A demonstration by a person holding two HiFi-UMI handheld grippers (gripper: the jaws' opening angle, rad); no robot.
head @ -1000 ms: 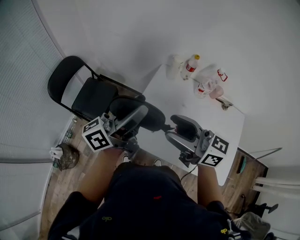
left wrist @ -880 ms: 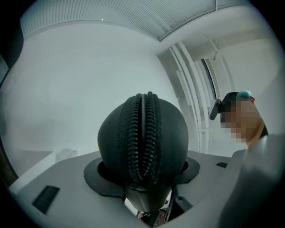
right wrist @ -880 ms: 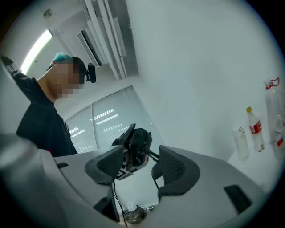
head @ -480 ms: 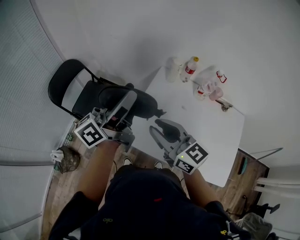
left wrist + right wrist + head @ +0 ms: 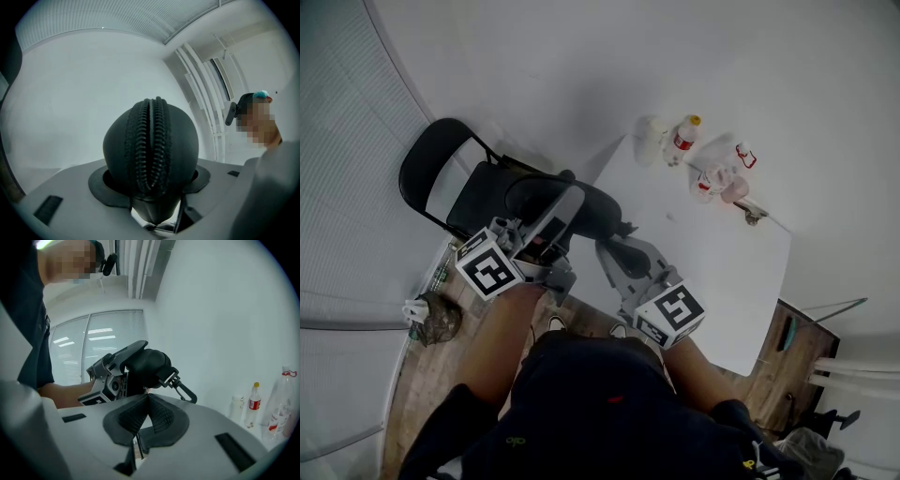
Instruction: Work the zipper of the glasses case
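The black glasses case [image 5: 602, 217] is held up off the table, and my left gripper [image 5: 562, 214] is shut on it. In the left gripper view the case [image 5: 150, 140] fills the space between the pads, its zipper teeth facing the camera. My right gripper [image 5: 615, 246] has just been closing. Its tips now meet at the case's near end. In the right gripper view the right gripper [image 5: 146, 396] has its pads pressed together on a small zipper pull just under the case [image 5: 147, 363]. A black clip [image 5: 182, 387] hangs from the case.
A white table [image 5: 722, 253] lies to the right, with bottles [image 5: 682, 134] and clutter at its far end. A black folding chair [image 5: 455, 183] stands on the left. A dark bag [image 5: 436, 314] sits on the wooden floor.
My right gripper swung left to the case's end and rolled, and its jaws went from wide open to shut. The left gripper with the case shifted slightly up and left.
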